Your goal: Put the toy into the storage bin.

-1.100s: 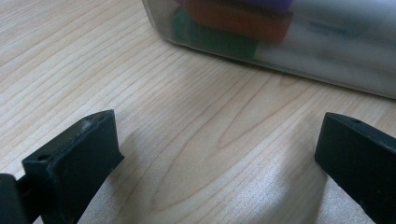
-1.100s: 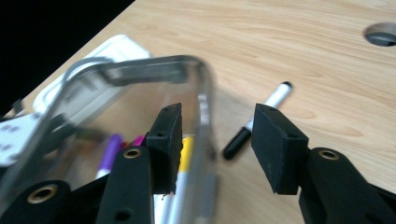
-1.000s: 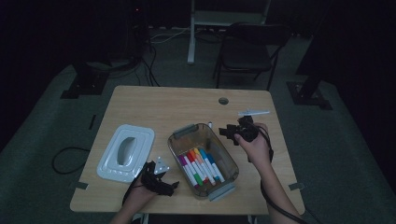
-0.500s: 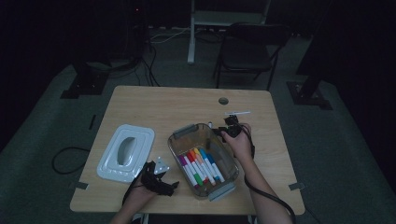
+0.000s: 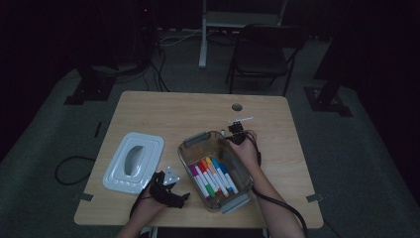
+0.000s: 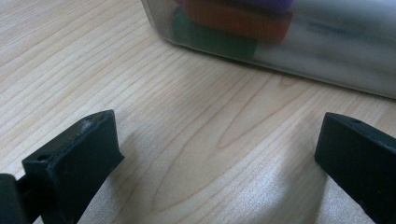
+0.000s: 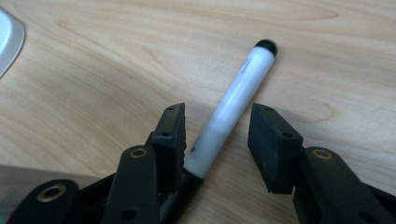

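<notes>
Two black grippers at a wooden table (image 5: 188,109), one in each hand of a person.

Nearest, by the front edge: the left gripper (image 5: 168,186), low over the wood. Jaws wide open, with nothing but bare table between them. Pointed at the near long wall of a clear plastic bin (image 5: 198,138), close to it but not touching.

Just past that gripper, on the left side of the table: a white lid (image 5: 133,161), flat on the wood, apart from the bin.

In the middle: the bin itself, open on top, set at a slant. Inside, a row of markers (image 5: 213,178) side by side, with caps of purple, red, orange, green, yellow and blue.

At the far right corner of the bin: the right hand (image 5: 247,151) with the right gripper (image 7: 217,135), low over the table just outside the bin wall. Jaws just closing, now partly open, with a white marker (image 7: 238,88) between them. Marker against one jaw, with a small gap on the side of the other jaw, so no squeeze from both sides. Black cap on the far end, out past the jaw tips over bare wood. Near end of the marker tucked deep in by the base of the jaw.

Farther back: a small round hole (image 5: 237,107) in the tabletop.

Farthest, on the dark floor behind the table: a black chair (image 5: 262,49).
</notes>
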Motion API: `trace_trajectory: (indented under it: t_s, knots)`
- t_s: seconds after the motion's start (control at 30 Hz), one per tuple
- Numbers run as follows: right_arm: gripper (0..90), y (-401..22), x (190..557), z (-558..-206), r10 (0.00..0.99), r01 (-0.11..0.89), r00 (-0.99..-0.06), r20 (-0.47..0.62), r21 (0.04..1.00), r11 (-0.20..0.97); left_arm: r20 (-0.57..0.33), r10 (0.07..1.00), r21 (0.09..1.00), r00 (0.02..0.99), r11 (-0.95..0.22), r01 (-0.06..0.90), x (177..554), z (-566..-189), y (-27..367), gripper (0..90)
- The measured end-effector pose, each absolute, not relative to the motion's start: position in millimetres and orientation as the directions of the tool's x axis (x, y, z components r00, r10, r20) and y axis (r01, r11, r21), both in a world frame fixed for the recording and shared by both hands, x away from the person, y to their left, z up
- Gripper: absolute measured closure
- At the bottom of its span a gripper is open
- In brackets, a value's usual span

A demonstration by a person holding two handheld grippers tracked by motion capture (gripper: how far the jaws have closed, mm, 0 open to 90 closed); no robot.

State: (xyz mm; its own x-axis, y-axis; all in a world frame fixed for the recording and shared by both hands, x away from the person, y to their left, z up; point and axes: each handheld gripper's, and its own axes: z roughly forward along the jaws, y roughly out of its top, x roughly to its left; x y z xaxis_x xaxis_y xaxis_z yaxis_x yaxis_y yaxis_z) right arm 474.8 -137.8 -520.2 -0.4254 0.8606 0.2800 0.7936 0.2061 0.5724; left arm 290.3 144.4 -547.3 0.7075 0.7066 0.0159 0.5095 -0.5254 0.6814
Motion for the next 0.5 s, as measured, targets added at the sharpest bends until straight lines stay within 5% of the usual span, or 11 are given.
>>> trace_trajectory:
  t_s: [0.33,0.5]
  knots:
    - [75.8,-144.7,472.7,-523.2,0.874,0.807,-0.419,0.245,0.541,0.236,0.016,0.706,0.681,0.708,-0.526,0.509,290.3,-547.2,144.4,0.5]
    - [76.6,-152.2,470.4,-522.5,0.885,0.829,-0.375,0.275,0.527,0.187,0.016,0.706,0.681,0.708,-0.526,0.509,290.3,-547.2,144.4,0.5]
